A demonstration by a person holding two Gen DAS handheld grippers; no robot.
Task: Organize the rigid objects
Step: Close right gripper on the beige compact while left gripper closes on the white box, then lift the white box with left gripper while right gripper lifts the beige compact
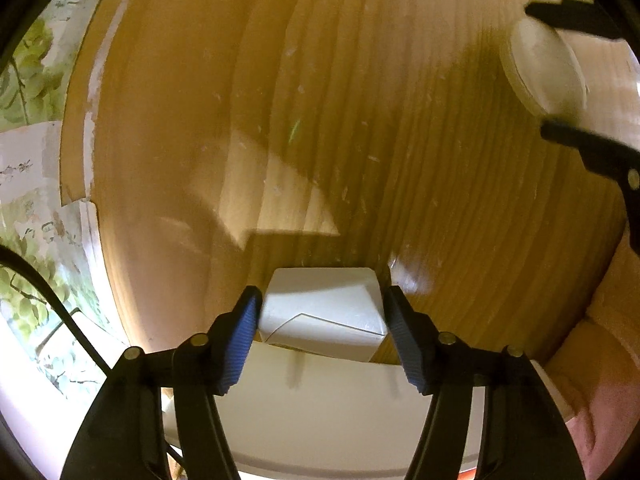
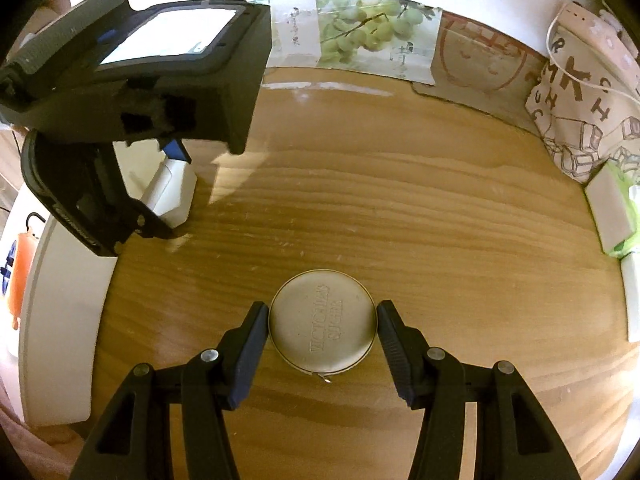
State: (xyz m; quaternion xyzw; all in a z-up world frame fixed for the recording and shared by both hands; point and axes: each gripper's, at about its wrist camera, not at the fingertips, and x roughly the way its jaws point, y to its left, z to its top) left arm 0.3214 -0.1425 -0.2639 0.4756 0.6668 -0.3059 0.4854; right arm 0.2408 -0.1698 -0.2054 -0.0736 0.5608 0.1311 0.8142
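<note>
My left gripper (image 1: pixel 322 316) is shut on a white angular box (image 1: pixel 322 312) and holds it at the near edge of the wooden table, over a white tray (image 1: pixel 320 408). The same box (image 2: pixel 172 196) and the left gripper body show at the left of the right wrist view. My right gripper (image 2: pixel 323 330) is closed around a round beige tin (image 2: pixel 323 322) with embossed lettering that rests on the table; both pads touch its sides. The tin (image 1: pixel 544 66) also shows at the far right of the left wrist view, between the right gripper's black fingers.
The wooden table (image 2: pixel 400 200) runs to a back wall with a grape picture (image 2: pixel 360 28). A printed cloth bag (image 2: pixel 580 96) and a white and green pack (image 2: pixel 612 208) stand at the right. The white tray (image 2: pixel 60 320) lies along the left edge.
</note>
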